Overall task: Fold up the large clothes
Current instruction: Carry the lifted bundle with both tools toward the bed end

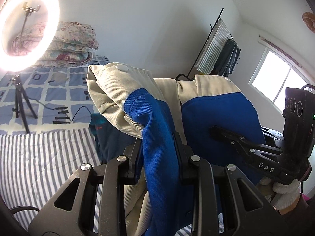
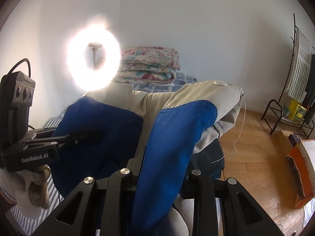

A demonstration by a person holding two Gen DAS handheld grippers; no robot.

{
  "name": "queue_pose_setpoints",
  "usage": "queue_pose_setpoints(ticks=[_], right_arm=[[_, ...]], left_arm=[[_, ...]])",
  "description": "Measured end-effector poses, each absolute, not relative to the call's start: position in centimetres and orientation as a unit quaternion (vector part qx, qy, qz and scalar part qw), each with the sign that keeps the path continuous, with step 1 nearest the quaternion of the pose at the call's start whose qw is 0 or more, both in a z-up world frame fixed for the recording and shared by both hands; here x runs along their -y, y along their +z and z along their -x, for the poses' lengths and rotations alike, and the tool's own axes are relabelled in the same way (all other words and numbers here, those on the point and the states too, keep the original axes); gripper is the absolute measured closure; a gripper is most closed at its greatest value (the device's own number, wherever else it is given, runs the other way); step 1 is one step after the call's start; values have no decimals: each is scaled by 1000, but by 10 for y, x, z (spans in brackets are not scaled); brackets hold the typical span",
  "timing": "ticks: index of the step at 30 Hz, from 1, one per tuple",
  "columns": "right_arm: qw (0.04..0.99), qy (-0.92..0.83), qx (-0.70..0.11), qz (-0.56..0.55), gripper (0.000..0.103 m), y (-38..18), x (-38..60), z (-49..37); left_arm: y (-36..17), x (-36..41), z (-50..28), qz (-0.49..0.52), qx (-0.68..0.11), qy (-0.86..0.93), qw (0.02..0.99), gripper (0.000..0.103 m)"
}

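The left gripper and right gripper (2 in all) each clamp the blue-and-cream jacket.

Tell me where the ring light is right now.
The ring light stands on its tripod on the bed, upper left in the left wrist view, in front of the folded quilts.

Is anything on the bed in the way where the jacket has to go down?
Yes. A dark teal garment lies on the striped sheet, just below the blue-and-beige jacket both grippers hold up.
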State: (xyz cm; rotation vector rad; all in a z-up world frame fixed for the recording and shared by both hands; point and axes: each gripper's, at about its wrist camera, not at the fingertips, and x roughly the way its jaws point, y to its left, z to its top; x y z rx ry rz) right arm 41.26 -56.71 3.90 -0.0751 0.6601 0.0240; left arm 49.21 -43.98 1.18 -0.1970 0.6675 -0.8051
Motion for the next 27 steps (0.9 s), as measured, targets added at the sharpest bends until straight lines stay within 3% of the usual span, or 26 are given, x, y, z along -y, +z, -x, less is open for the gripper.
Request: queue_pose_setpoints(ticks=[15,27], right_arm=[[943,12,-333,3,78,6,639,-553],[925,18,-381,5,79,-69,679,-615]], left_arm=[[-14,513,-616,106,-324,-374,862,77],[-97,537,-670,118,-377,-357,846,77]])
